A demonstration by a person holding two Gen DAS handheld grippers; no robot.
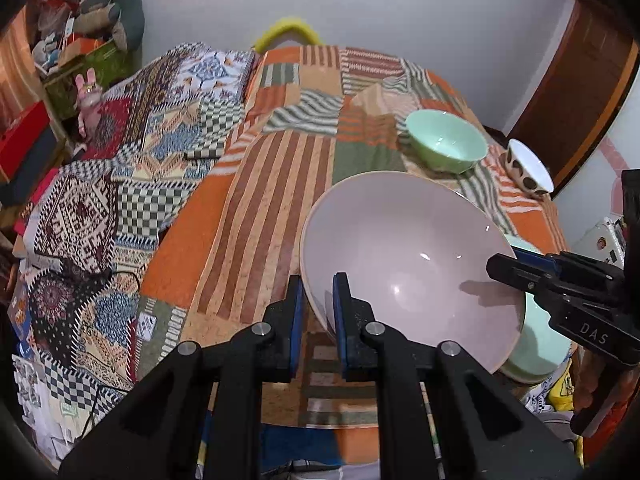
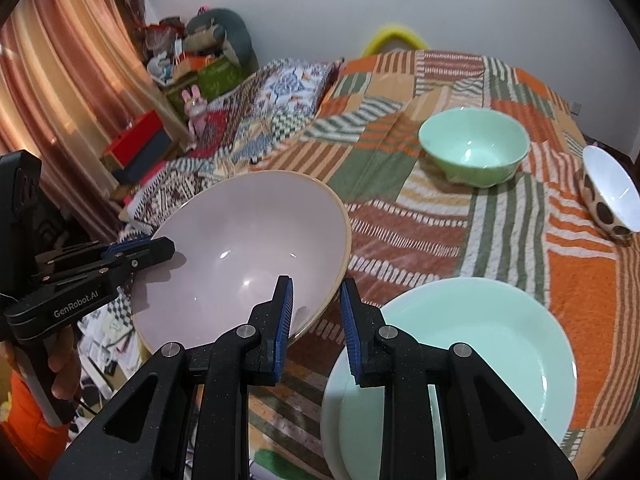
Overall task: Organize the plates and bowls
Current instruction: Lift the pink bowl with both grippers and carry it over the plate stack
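Observation:
A large pale pink bowl (image 1: 408, 256) (image 2: 244, 248) hangs tilted above the orange patchwork bedspread (image 1: 256, 216). Both grippers carry it. My left gripper (image 1: 318, 312) (image 2: 168, 246) is shut on its left rim, and my right gripper (image 2: 316, 308) (image 1: 494, 268) is shut on the opposite rim. Mint green plates (image 2: 480, 340) (image 1: 540, 348) lie stacked on the spread just right of the pink bowl and lower. A mint green bowl (image 2: 474, 148) (image 1: 446, 140) stands farther back. A white bowl with brown spots (image 2: 612, 196) (image 1: 528, 168) sits tilted near the right edge.
A second patterned blanket (image 1: 120, 184) covers the bed's left half, with a black cable (image 1: 120, 280) on it. Boxes and soft toys (image 2: 192, 64) pile up in the far left corner beside a striped curtain (image 2: 60, 80). A brown door (image 1: 576, 100) stands at the right.

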